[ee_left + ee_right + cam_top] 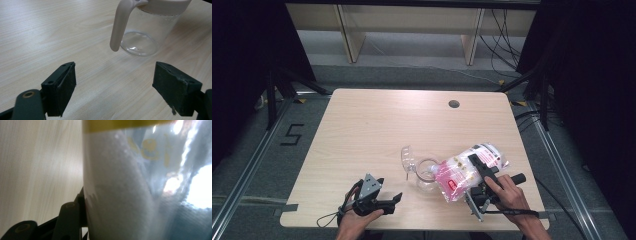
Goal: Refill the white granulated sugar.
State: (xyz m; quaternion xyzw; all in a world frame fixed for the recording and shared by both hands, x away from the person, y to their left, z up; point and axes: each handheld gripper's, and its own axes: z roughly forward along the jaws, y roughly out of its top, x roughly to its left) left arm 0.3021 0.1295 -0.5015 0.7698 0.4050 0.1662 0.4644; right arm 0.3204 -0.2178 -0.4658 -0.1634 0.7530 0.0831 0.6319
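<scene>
Left gripper (397, 198) is hovering near the table's (362, 130) front edge, jaws gaping wide, gripping nothing. Beside it, the clear jug (428, 175) is sitting toward the front right. Right gripper (477, 167) is clamping the bag (464, 170) over the jug.

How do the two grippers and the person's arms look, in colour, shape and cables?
Both are black tools with pistol-like handles. The left gripper carries a grey three-cornered plate on top and trails a thin black cable; its fingers are thick, flat black pads. The right gripper has silvery metal parts beneath. The forearms are bare, without sleeves.
</scene>
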